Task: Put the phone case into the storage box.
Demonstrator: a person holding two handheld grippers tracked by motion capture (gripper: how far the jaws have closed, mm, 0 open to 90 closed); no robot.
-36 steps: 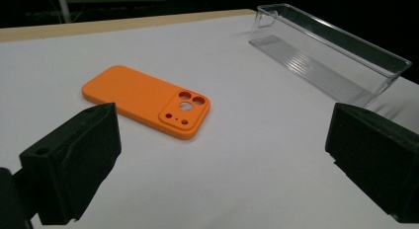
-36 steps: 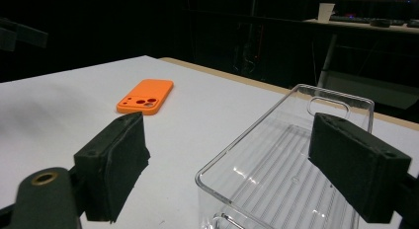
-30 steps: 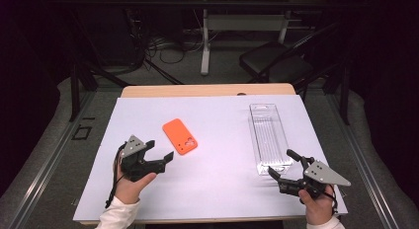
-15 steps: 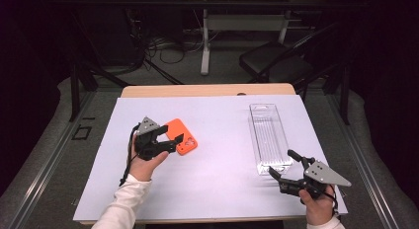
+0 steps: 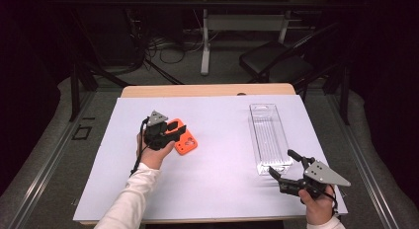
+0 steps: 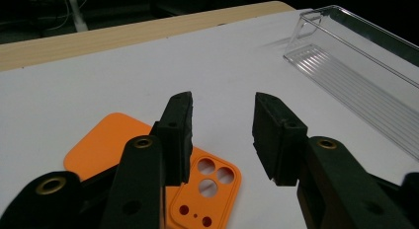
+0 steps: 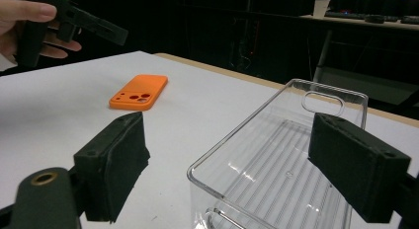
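An orange phone case point(image 5: 187, 143) lies flat on the white sheet, left of centre, camera holes up point(image 6: 210, 182). My left gripper point(image 5: 177, 130) hovers over its far-left part. Its jaws point(image 6: 222, 103) have just been closing but stand open, with only white sheet showing in the gap and the case beneath the left jaw. A clear plastic tray point(image 5: 268, 135) lies lengthwise at the right. My right gripper point(image 5: 281, 164) is open at the tray's near end, whose rim point(image 7: 276, 165) sits ahead between the wide jaws point(image 7: 232, 123). From there the case point(image 7: 140, 92) and left gripper point(image 7: 74, 19) appear farther off.
The white sheet point(image 5: 222, 189) covers most of a wooden table, whose bare edge point(image 5: 207, 90) runs along the far side. Beyond it stand a black chair point(image 5: 276, 63), desk legs and floor cables in the dark.
My left gripper has travelled from the near left of the sheet up and right to the orange case, and its jaws have narrowed. The right gripper has stayed put.
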